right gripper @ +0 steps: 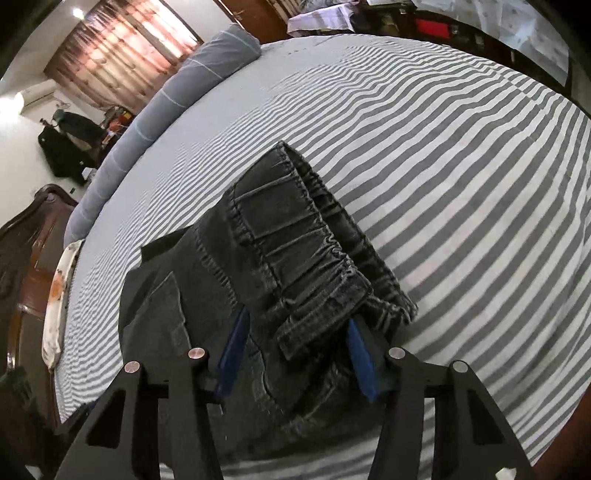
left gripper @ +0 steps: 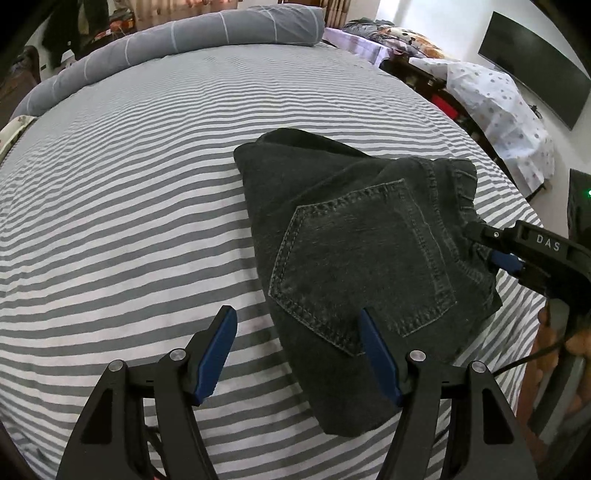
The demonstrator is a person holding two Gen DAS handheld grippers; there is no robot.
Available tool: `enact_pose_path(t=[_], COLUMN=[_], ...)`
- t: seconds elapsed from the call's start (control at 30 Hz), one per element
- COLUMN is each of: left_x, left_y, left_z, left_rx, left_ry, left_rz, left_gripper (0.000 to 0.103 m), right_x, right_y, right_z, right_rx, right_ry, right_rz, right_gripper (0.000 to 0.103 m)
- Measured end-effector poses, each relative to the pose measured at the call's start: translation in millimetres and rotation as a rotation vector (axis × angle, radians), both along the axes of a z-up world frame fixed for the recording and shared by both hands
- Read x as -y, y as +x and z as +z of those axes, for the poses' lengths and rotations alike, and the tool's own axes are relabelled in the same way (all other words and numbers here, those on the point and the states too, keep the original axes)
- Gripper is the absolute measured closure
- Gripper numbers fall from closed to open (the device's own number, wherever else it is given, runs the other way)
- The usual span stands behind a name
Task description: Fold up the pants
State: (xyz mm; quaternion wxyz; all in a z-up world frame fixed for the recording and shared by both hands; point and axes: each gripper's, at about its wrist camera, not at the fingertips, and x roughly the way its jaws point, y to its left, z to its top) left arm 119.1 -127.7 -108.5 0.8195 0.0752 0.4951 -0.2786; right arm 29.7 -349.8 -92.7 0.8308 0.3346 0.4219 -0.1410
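Dark grey denim pants (left gripper: 354, 236) lie folded into a compact stack on the striped bed sheet (left gripper: 129, 206), back pocket up. My left gripper (left gripper: 299, 314) is open and empty, its right finger over the stack's near edge. My right gripper (left gripper: 487, 243) comes in from the right at the elastic waistband. In the right wrist view the waistband (right gripper: 295, 236) lies between the blue pads of the right gripper (right gripper: 299, 317), which stand apart around the fabric. The pants (right gripper: 207, 295) fill the lower middle there.
A rolled grey duvet (left gripper: 207, 33) lies along the far edge of the bed. A dotted cloth (left gripper: 495, 110) covers furniture to the right, below a wall screen (left gripper: 535, 70). A wooden headboard (right gripper: 26, 236) stands at the left.
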Motion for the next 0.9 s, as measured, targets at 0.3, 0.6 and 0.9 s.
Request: enact_pose_path(t=[0.3,0.6,0.9], left_x=[4,-2,-3], left_y=[1,0,-5], left_z=[1,7,14], left_rx=[0.002,0.018,0.039], left_ry=[0.031,0.057,0.058], left_rz=[0.015,0.033,0.021], left_gripper=[0.034,0.034,0.034], right_x=[8,-1,-16], right_y=[-9,-19,-50], right_z=[2,30,57], right_rx=[-0.029,-0.02,0.013], right_ry=[-0.028,-0.121,-0.227], right_rz=[-0.012,-0.012,-0.037], right_gripper=[0.078,0.091,0.094])
